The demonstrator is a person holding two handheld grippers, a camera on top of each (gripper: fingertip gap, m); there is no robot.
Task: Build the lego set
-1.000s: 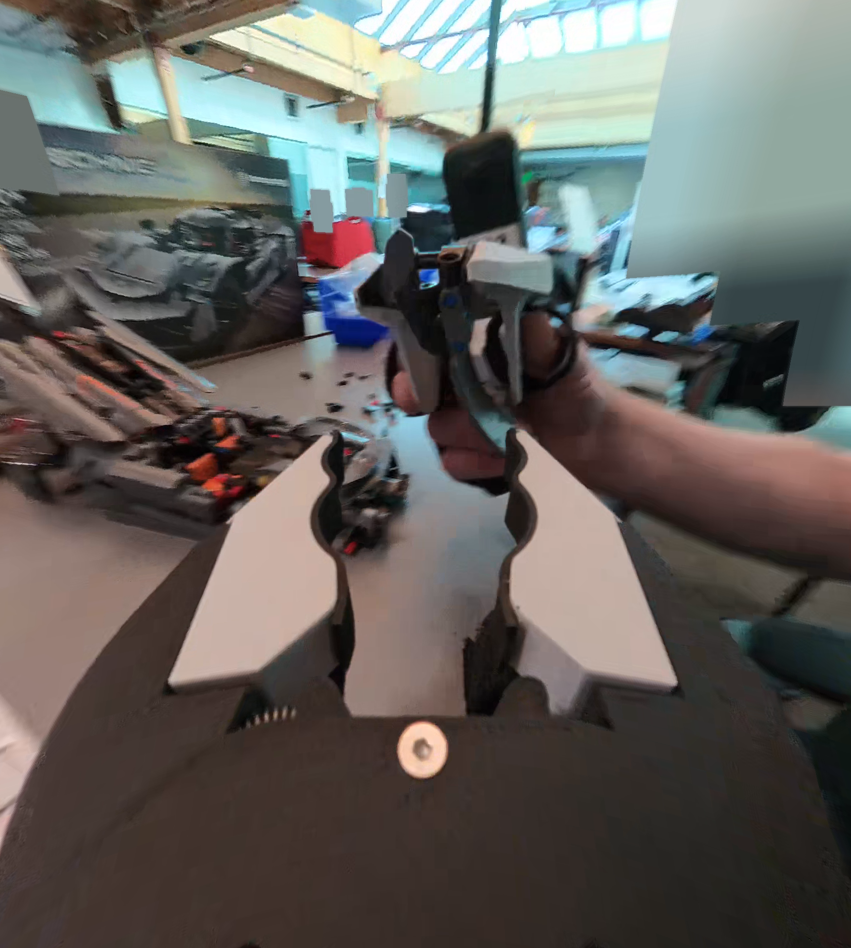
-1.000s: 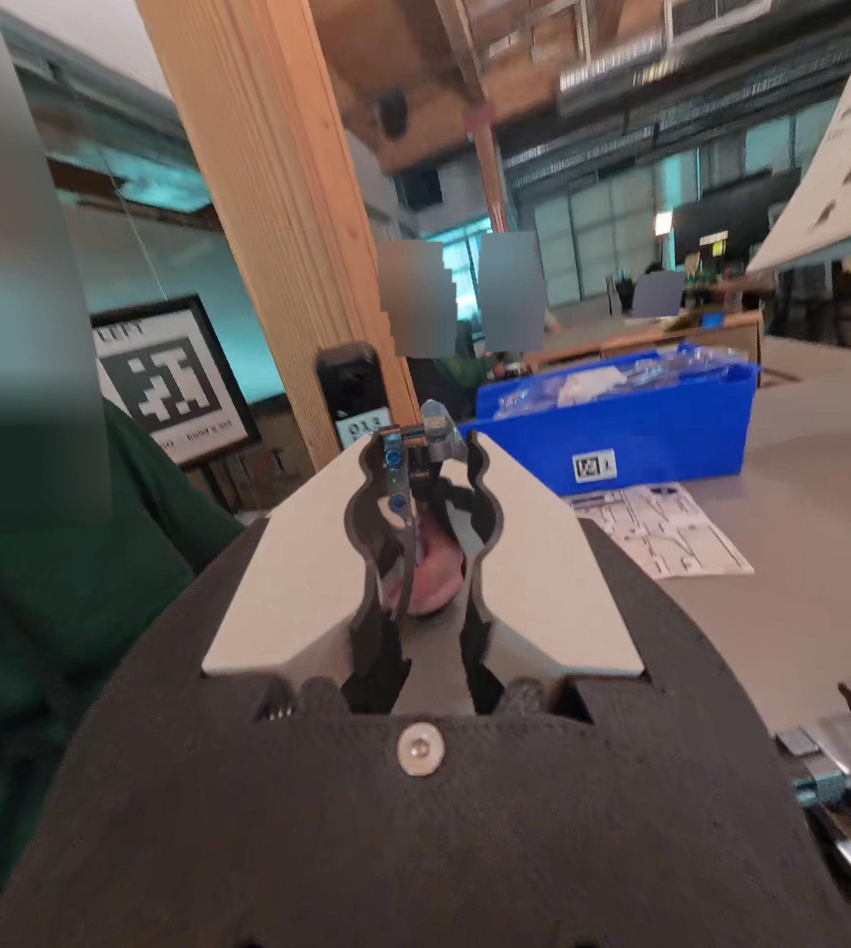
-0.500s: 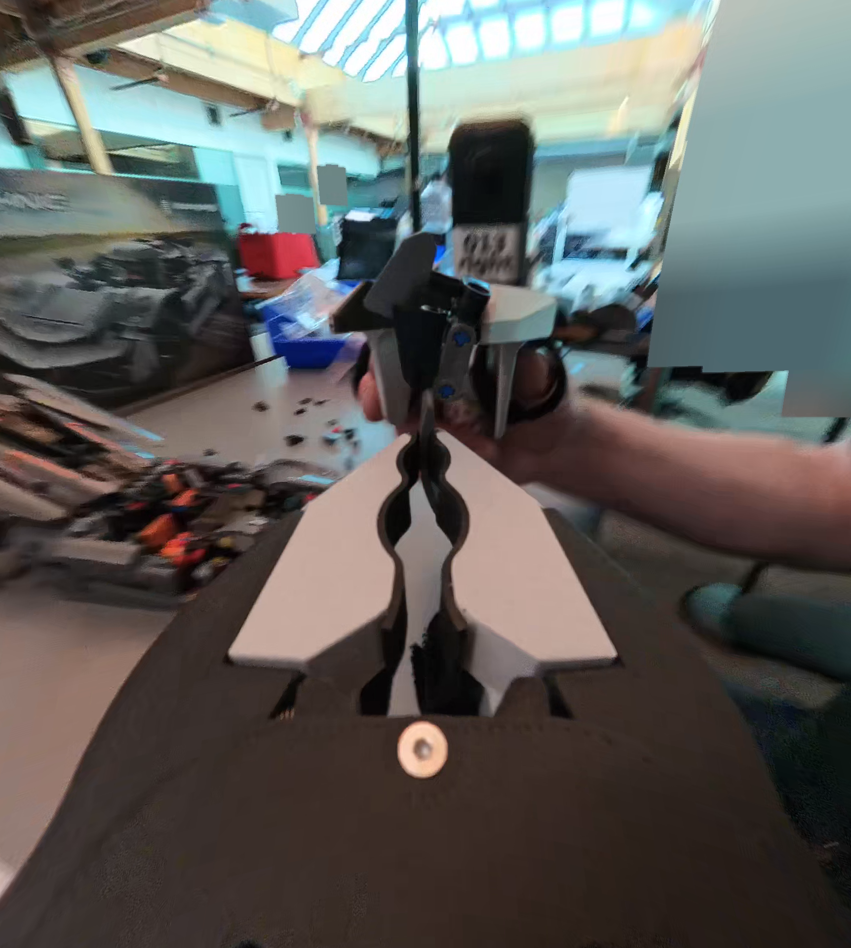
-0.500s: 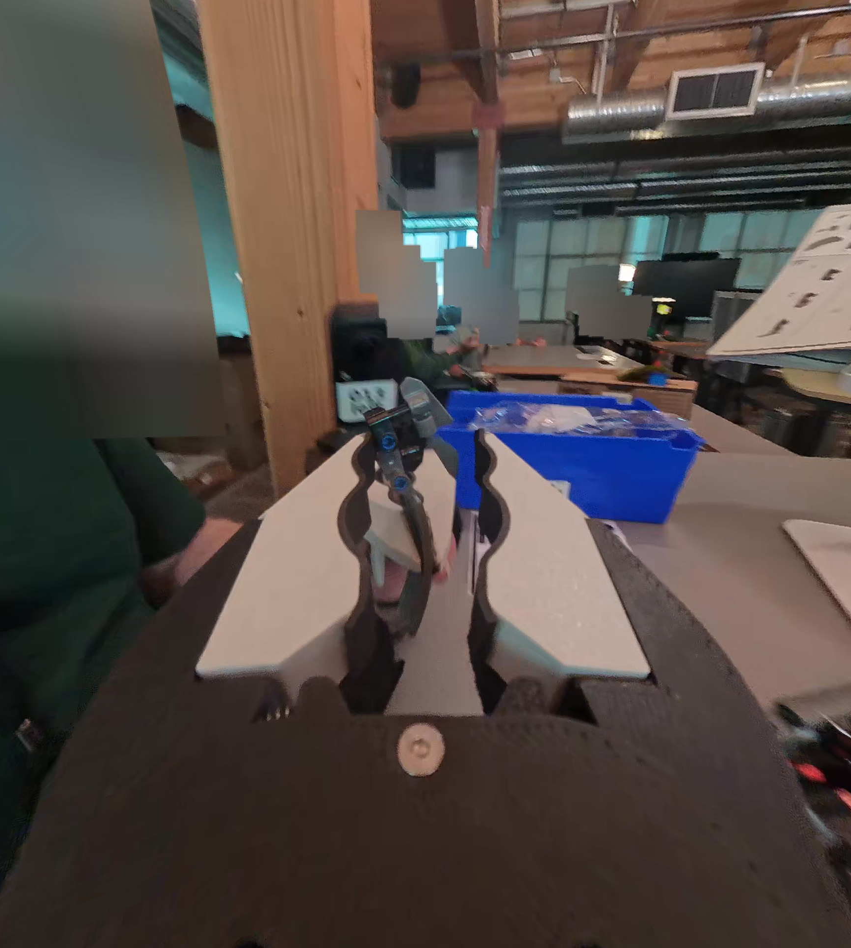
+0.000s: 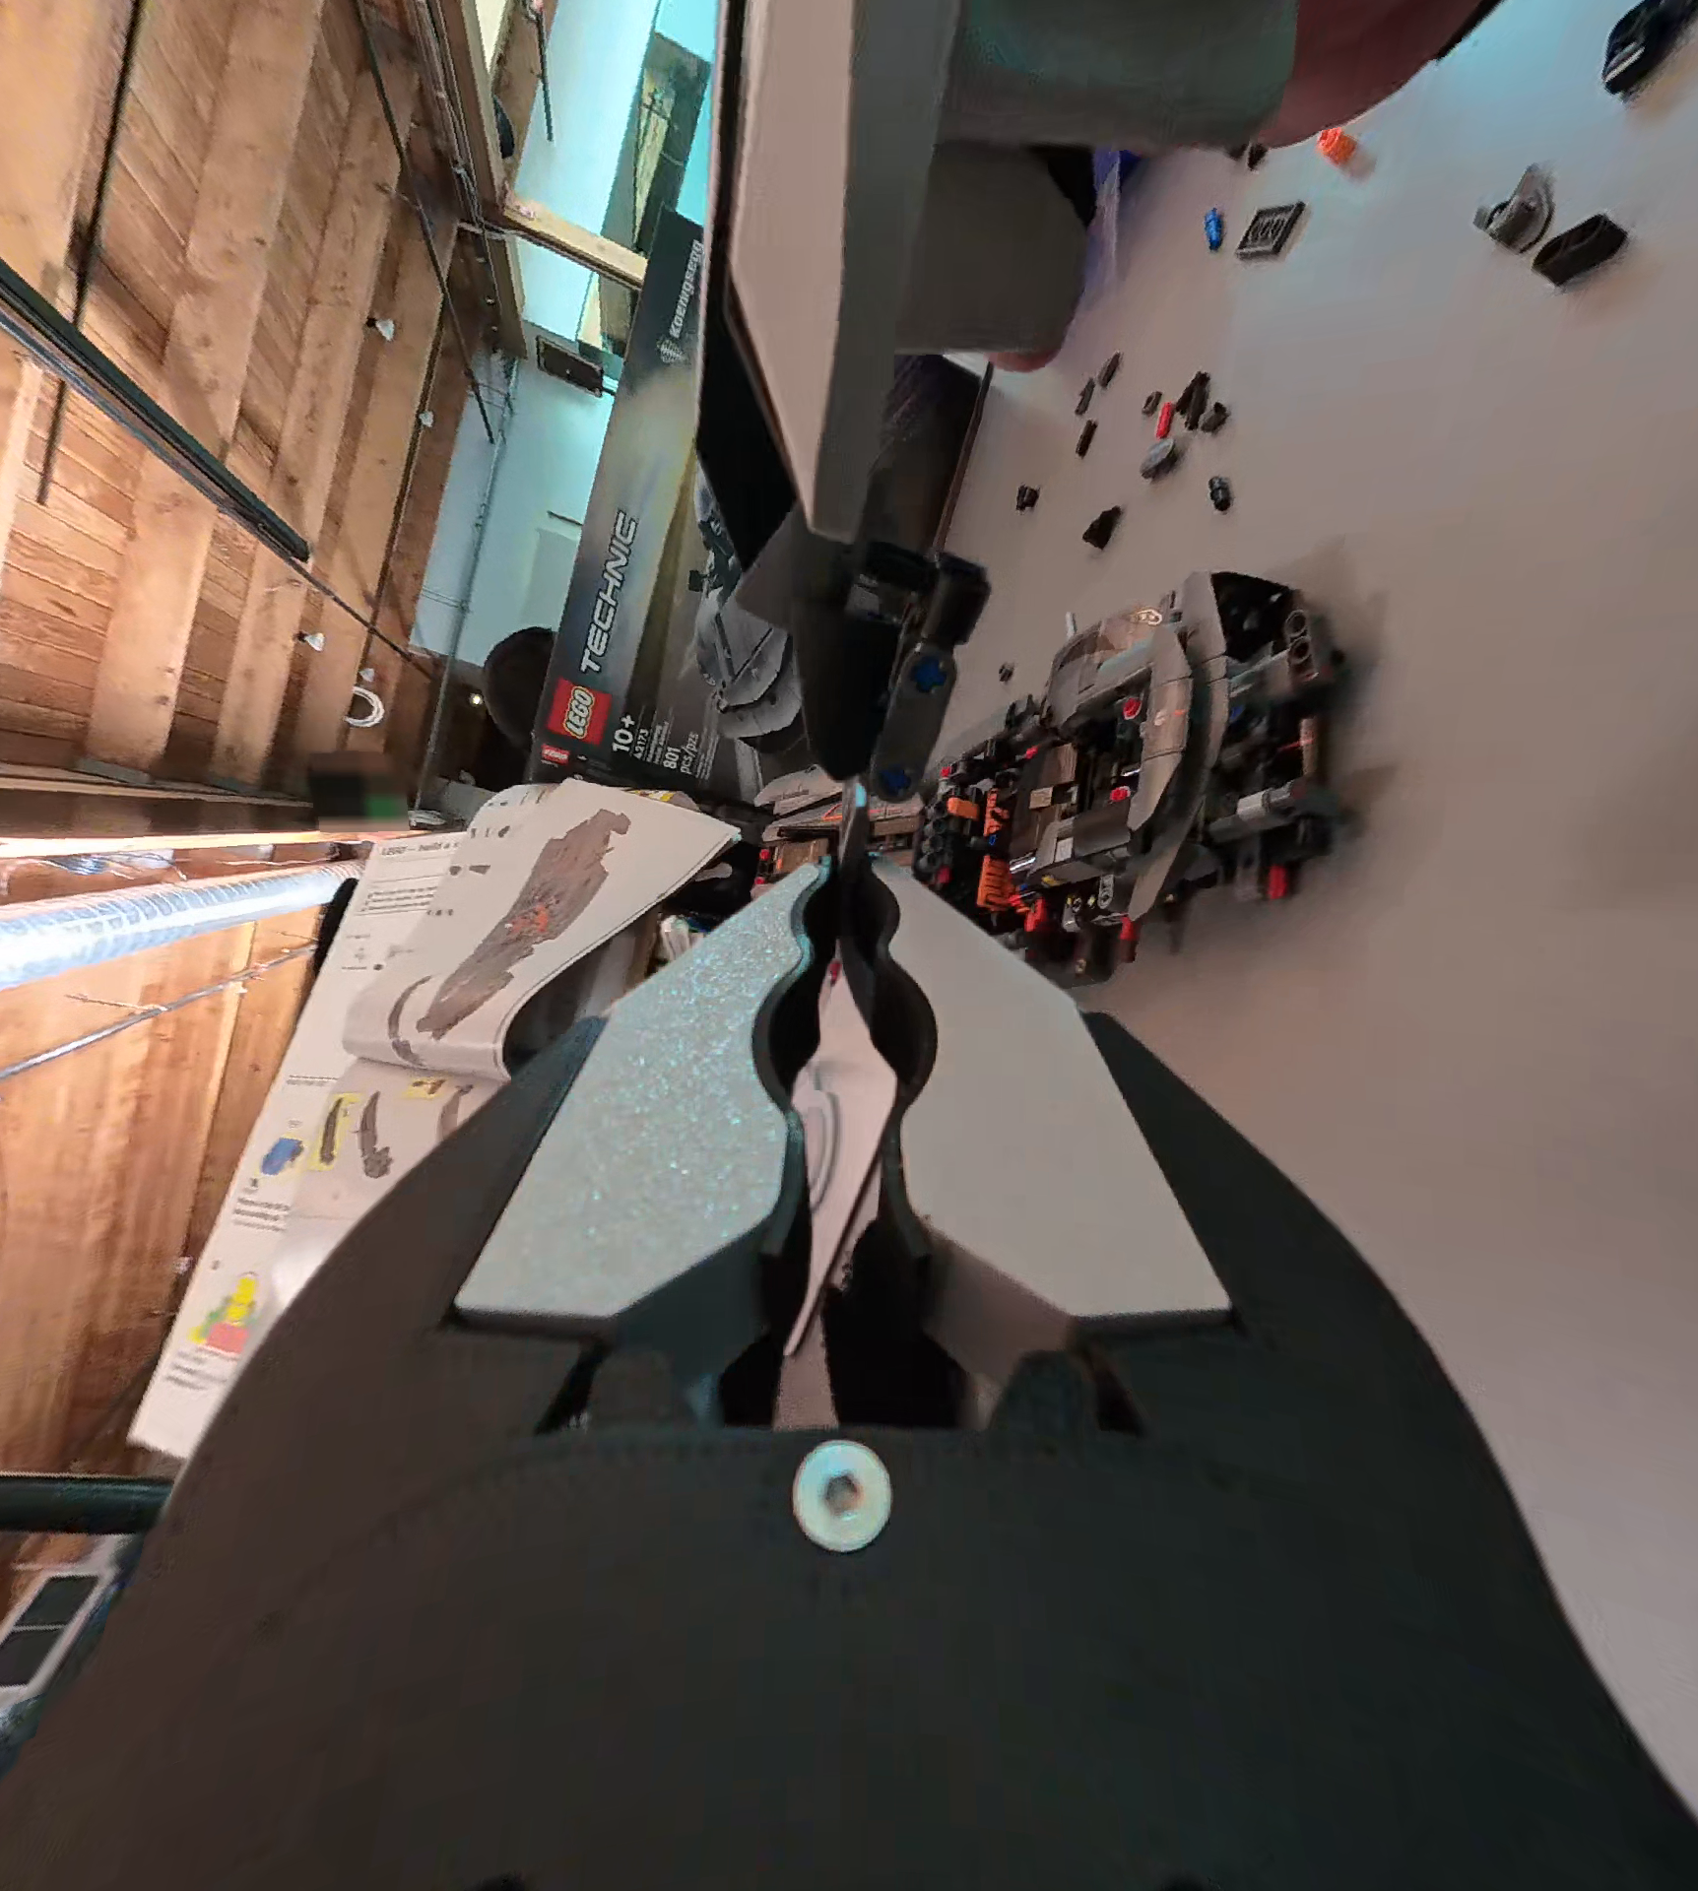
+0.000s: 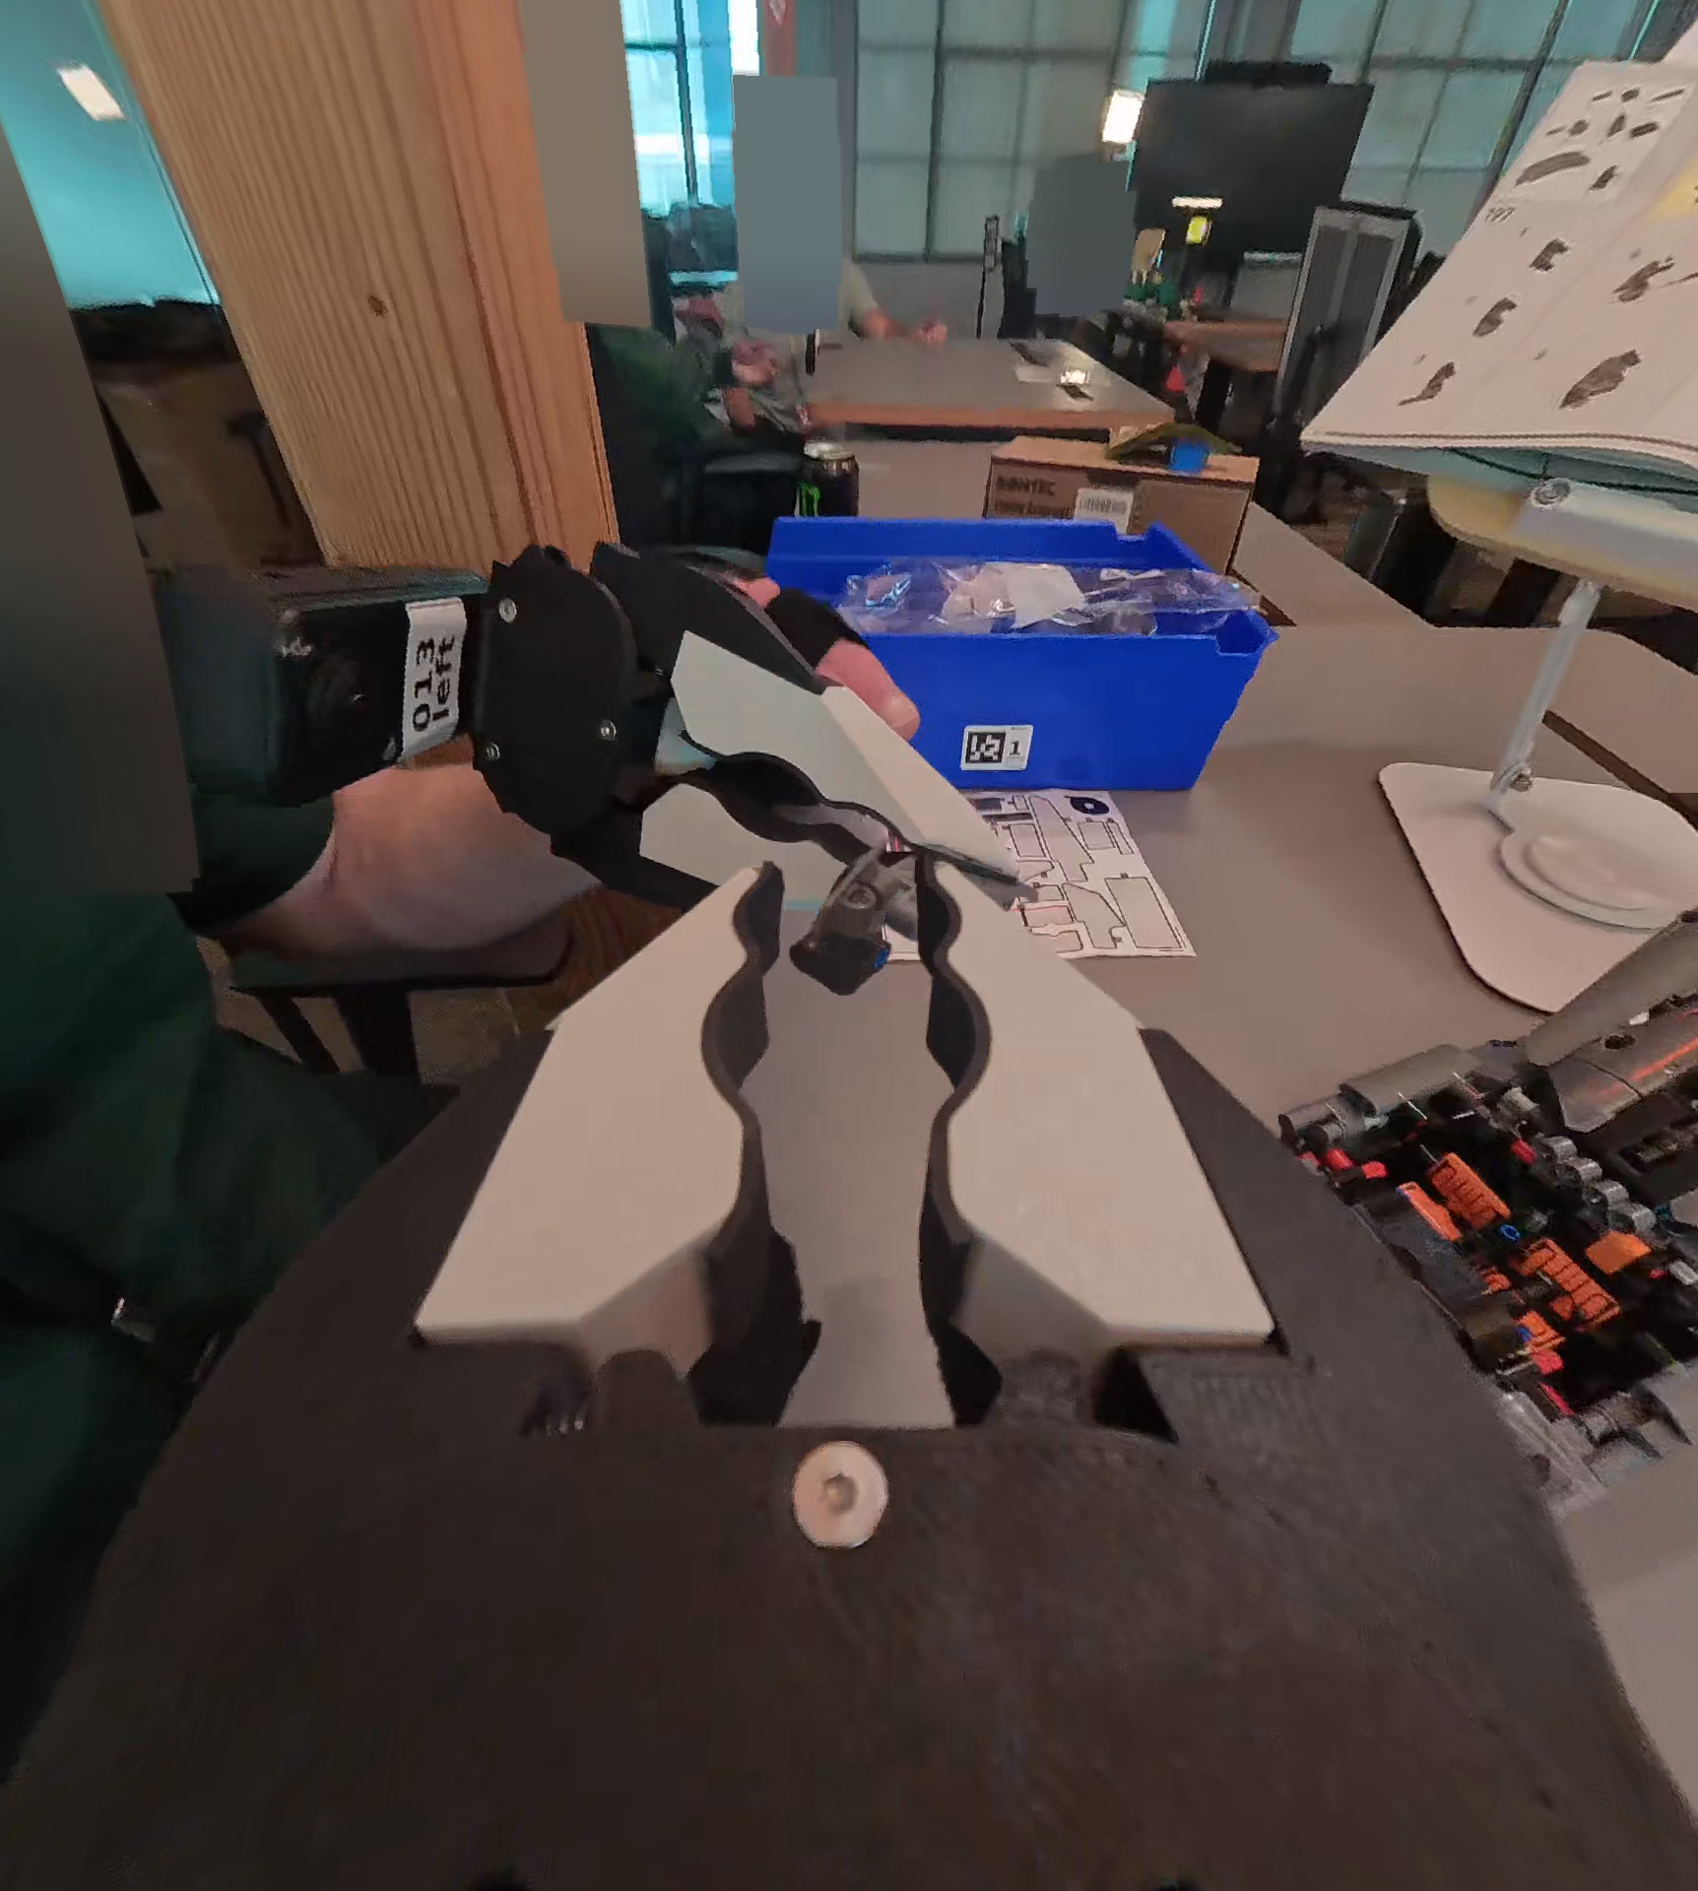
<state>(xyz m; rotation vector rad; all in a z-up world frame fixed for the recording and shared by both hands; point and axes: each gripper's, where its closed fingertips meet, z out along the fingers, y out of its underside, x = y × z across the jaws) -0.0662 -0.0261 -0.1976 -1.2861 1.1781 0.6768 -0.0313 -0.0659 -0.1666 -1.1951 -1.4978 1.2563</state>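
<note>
A small grey and black lego sub-assembly (image 5: 911,706) with blue pins hangs in the air between both grippers. My left gripper (image 5: 850,880) is shut on its thin grey blade and is rolled onto its side. In the right wrist view the left gripper (image 6: 968,860) comes in from the left. My right gripper (image 6: 845,880) has its jaws apart, and the sub-assembly (image 6: 845,916) sits between the tips without being pinched. The right gripper (image 5: 845,634) shows from above in the left wrist view. The partly built dark car model (image 5: 1131,757) lies on the table, also seen in the right wrist view (image 6: 1561,1177).
A blue bin (image 6: 1080,675) of bagged parts stands behind a sticker sheet (image 6: 1091,870). An open instruction booklet (image 6: 1592,287) rests on a white stand. The set's box (image 5: 620,614) stands at the back. Loose small pieces (image 5: 1162,420) are scattered on the grey table. Some 6 cm of space lies between my two pairs of fingers.
My left gripper shut on the sub-assembly's blade and then rolled onto its side. My right gripper opened wider and no longer pinches the sub-assembly.
</note>
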